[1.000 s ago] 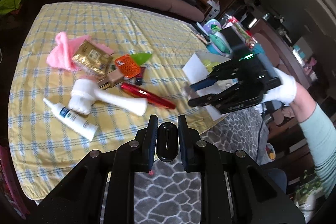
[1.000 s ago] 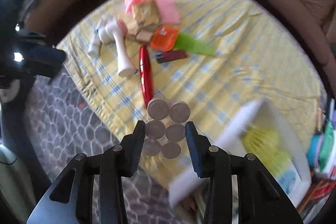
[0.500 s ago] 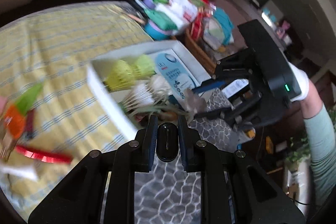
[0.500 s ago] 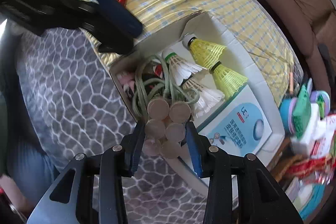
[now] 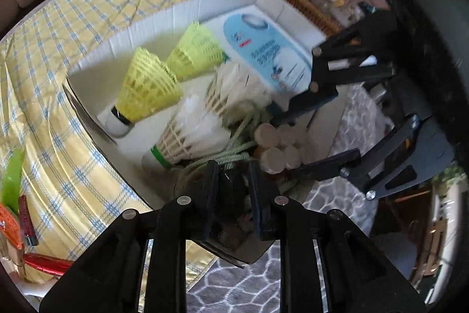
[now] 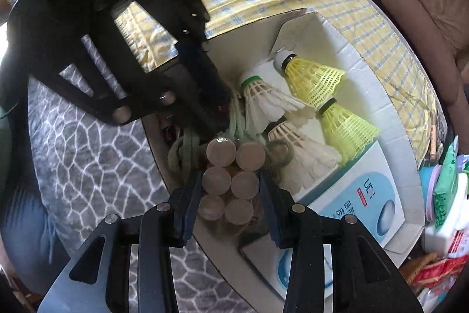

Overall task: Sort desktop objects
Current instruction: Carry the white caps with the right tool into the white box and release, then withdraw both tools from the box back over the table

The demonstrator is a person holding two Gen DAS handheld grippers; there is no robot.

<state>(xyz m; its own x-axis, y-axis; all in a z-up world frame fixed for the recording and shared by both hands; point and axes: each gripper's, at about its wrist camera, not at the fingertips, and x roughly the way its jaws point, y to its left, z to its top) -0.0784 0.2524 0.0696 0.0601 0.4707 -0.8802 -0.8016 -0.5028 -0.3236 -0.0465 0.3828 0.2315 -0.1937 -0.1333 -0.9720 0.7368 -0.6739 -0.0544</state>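
Black jaws of the left gripper (image 5: 233,181) pinch a small dark object over the white box (image 6: 348,49), while the right gripper (image 6: 230,195) clamps a bundle of round-ended cylinders (image 6: 231,175) alongside, so crowded grippers could collide or crush the shuttlecocks (image 6: 316,81).

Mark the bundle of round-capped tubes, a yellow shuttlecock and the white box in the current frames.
bundle of tubes (image 6: 229,177): right wrist view, on a round end cap between the fingers.
yellow shuttlecock (image 5: 145,88): left wrist view, on its mesh skirt.
white box (image 5: 164,19): left wrist view, on its far inner wall.
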